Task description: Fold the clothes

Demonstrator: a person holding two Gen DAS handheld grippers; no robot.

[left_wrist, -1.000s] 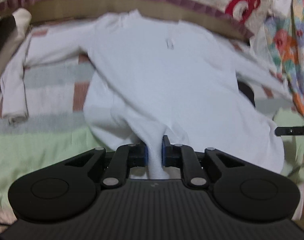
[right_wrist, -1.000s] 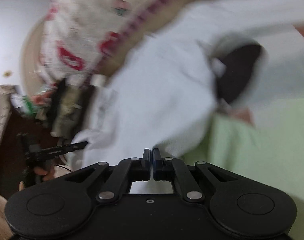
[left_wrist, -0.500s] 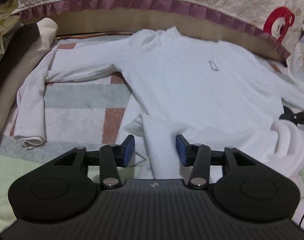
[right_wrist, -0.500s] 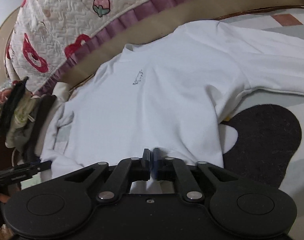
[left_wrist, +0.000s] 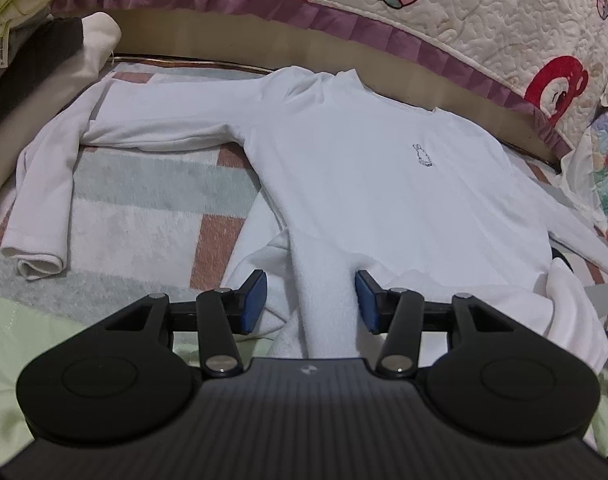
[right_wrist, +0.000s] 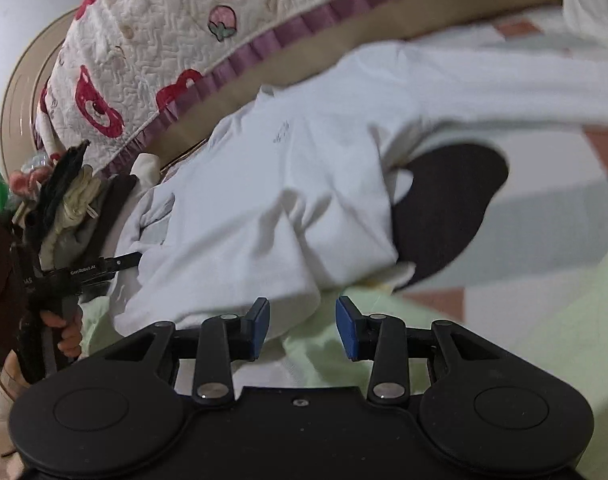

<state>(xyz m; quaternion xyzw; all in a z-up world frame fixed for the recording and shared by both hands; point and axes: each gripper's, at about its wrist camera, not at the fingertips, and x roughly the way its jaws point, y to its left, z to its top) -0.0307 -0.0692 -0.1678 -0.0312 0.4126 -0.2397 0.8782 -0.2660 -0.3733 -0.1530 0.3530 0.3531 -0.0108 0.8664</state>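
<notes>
A white long-sleeved shirt (left_wrist: 384, 184) with a small rabbit print lies face up on a striped blanket (left_wrist: 151, 208), collar toward the headboard. My left gripper (left_wrist: 311, 300) stands open at the hem. A raised fold of the hem runs between its blue pads (left_wrist: 253, 300), and they do not press it. In the right wrist view the same shirt (right_wrist: 283, 184) shows its other hem corner. My right gripper (right_wrist: 302, 328) is opening there, with the hem edge by its left pad and green sheet between the jaws. A hand holds the left gripper (right_wrist: 83, 272) at that view's left edge.
A quilted strawberry-print cover (left_wrist: 464, 12) drapes over the headboard behind the shirt. A pile of dark and pale clothes (right_wrist: 75, 200) sits beside the left sleeve. A black patch (right_wrist: 448, 204) shows on the blanket near the right sleeve. Green sheet (right_wrist: 544, 340) covers the near side.
Both grippers were shut on the shirt's hem a second ago. The left one opened first, then the right. The shirt dropped and now lies spread flat.
</notes>
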